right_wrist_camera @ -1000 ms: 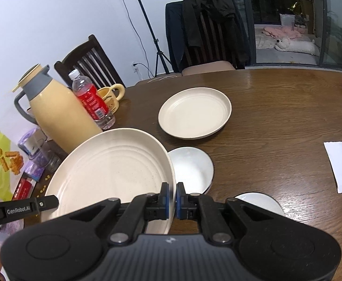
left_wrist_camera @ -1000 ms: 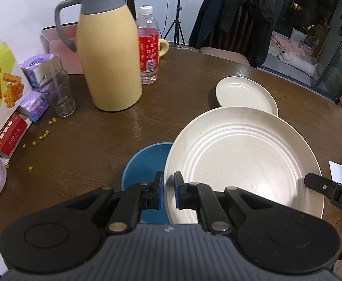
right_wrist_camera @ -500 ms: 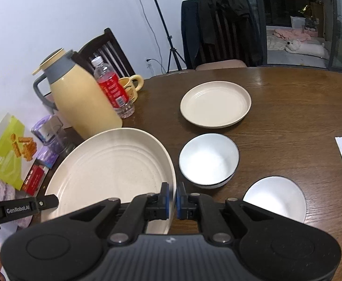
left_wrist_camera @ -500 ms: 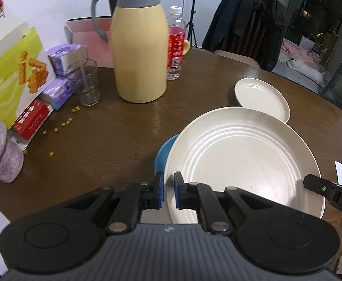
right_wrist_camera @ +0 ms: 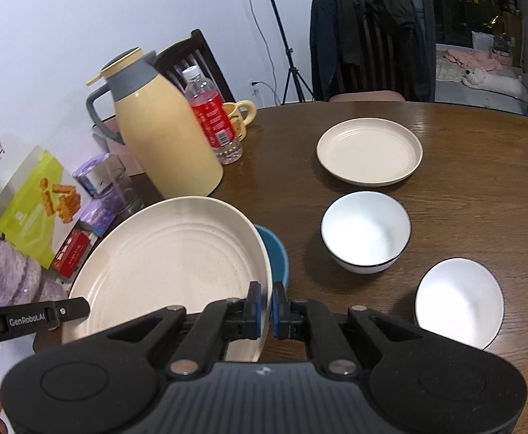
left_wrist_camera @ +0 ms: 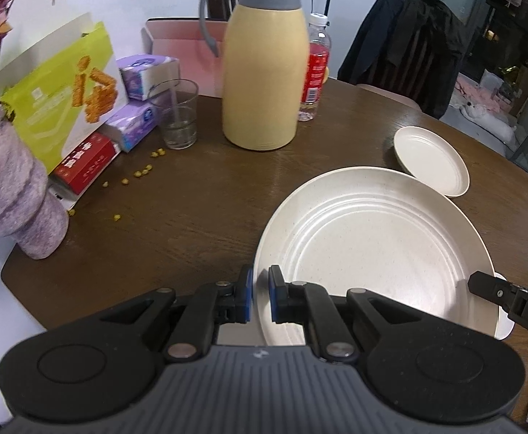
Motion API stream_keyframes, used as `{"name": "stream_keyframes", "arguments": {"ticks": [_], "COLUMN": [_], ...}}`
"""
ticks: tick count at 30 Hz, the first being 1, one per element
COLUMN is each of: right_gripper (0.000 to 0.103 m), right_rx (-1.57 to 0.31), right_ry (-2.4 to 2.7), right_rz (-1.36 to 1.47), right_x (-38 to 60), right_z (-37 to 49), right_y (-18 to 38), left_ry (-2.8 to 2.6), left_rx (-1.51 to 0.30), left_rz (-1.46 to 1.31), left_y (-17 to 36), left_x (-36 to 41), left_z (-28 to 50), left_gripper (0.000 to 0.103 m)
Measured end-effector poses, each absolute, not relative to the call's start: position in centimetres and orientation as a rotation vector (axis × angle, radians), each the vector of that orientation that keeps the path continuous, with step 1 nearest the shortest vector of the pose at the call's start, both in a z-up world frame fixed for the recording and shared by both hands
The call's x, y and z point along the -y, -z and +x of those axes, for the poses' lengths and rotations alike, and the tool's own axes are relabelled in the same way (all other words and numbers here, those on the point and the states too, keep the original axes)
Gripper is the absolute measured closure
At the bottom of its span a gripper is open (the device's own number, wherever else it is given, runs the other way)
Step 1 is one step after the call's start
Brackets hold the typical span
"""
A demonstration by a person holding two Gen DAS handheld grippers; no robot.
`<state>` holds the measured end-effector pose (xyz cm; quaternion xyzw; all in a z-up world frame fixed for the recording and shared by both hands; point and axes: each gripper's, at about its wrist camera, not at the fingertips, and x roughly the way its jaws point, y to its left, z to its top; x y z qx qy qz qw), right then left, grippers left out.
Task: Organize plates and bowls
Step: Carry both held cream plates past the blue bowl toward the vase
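Large cream plate (left_wrist_camera: 372, 253) held off the tabletop (left_wrist_camera: 191, 217), left claw (left_wrist_camera: 260, 298) and right claw (right_wrist_camera: 266, 313) each clamped on opposite rim edges, mid-carry; next probably needs level set-down clear of blue bowl (right_wrist_camera: 274, 253).

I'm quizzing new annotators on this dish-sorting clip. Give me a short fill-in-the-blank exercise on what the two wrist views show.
1. Both the left gripper and the right gripper have their jaws shut on the rim of the large ____ plate.
2. Peeking out beside that plate is a ____ bowl.
3. The number of white bowls on the table is ____.
4. The red-labelled bottle stands beside the yellow ____.

Missing words: cream; blue; two; jug
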<state>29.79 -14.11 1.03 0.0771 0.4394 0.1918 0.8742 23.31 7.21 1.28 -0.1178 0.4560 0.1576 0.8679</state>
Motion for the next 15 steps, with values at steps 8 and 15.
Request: {"name": "stream_keyframes", "arguments": {"ticks": [8, 15], "right_gripper": [0.097, 0.097], "right_rx": [-0.926, -0.931], "right_ry": [-0.426, -0.449], "right_rz": [0.15, 0.138], "right_x": [12.6, 11.2], "right_z": [28.8, 28.0], "right_y": [-0.8, -0.5], "left_ry": [-0.352, -0.366], "left_rx": [-0.949, -0.951], "left_rz": [-0.264, -0.279], "left_y": [-0.9, -0.5], "left_x": [-8.9, -10.1], "left_z": [21.7, 20.4], "left_gripper": [0.094, 0.095]}}
